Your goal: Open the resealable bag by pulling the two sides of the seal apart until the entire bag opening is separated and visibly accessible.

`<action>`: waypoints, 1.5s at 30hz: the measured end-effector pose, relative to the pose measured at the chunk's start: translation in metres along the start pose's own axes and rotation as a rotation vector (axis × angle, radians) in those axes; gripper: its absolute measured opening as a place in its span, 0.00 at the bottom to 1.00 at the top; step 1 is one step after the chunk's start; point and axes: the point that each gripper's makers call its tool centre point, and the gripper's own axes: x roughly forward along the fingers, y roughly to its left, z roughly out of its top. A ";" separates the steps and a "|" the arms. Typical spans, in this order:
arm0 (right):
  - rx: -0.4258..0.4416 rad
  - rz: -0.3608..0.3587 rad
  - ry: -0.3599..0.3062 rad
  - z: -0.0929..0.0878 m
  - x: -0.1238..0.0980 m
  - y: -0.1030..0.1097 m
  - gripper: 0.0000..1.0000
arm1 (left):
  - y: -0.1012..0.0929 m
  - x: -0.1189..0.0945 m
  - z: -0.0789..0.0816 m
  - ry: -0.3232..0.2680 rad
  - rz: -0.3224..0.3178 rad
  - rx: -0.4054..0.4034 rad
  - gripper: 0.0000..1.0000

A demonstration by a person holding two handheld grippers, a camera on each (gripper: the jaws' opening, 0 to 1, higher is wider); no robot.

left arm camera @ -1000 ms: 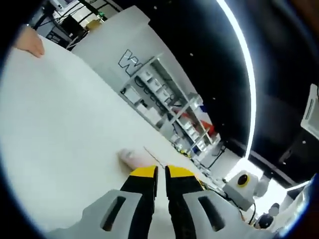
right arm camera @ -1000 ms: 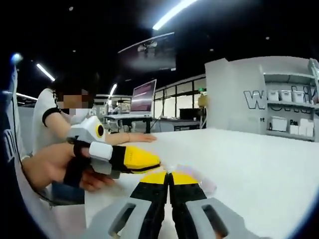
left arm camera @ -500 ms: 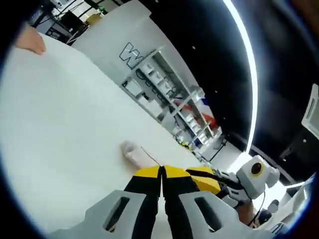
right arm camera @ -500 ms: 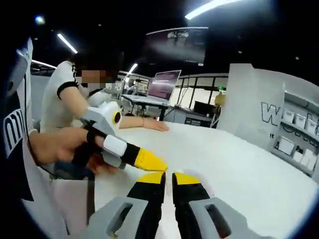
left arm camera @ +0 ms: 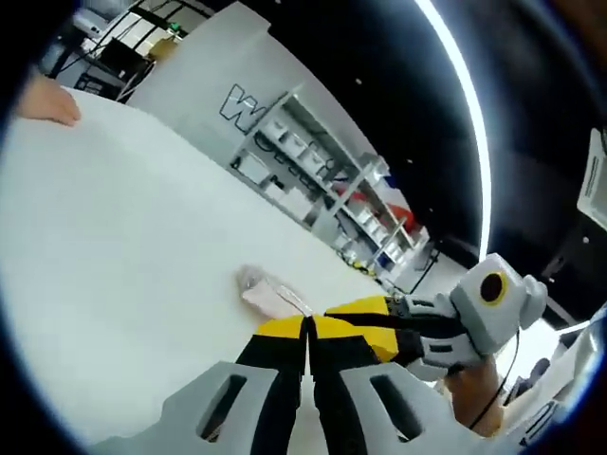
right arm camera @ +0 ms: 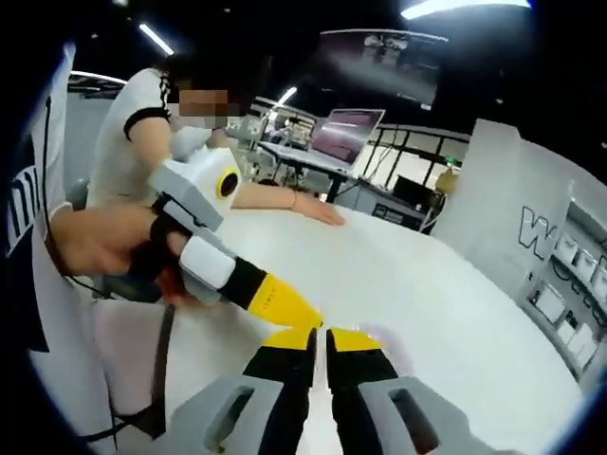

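Note:
A small clear, pinkish resealable bag (left arm camera: 268,290) hangs just beyond my left gripper (left arm camera: 308,327), low over the white table (left arm camera: 114,209). The left jaws are shut, with the bag's top edge running in between the yellow tips. From the right, my right gripper (left arm camera: 377,316) comes in and its yellow tips meet the same edge. In the right gripper view, my right gripper (right arm camera: 321,336) is shut to a thin slit on the bag (right arm camera: 391,343), which shows faintly past the tips. My left gripper (right arm camera: 285,305) reaches in from the left, held by a hand (right arm camera: 100,248).
A person sits across the table (right arm camera: 427,275), forearm (right arm camera: 285,199) resting on it; that hand (left arm camera: 43,100) shows far left. A laptop (right arm camera: 351,137) stands behind. White shelves (left arm camera: 313,180) and a white partition (left arm camera: 204,81) line the table's far side.
My left jaws went from a small gap to shut. The right gripper has come into the left gripper view from the right, up to the bag's edge. Both views have tilted.

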 end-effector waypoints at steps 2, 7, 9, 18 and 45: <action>-0.006 -0.009 0.006 -0.002 0.001 -0.003 0.00 | 0.002 0.000 0.000 0.002 0.004 0.008 0.01; 0.019 -0.008 0.009 -0.004 0.001 -0.006 0.00 | 0.004 0.000 0.000 0.004 0.004 0.002 0.01; 0.033 -0.017 0.007 -0.004 0.001 -0.008 0.00 | 0.004 0.000 -0.001 0.008 0.001 -0.007 0.02; 0.058 -0.029 -0.013 -0.003 -0.006 -0.008 0.00 | 0.003 0.003 0.001 -0.004 -0.023 -0.120 0.11; 0.051 0.012 -0.003 -0.005 -0.005 -0.009 0.01 | 0.009 0.010 -0.006 0.066 0.004 -0.033 0.01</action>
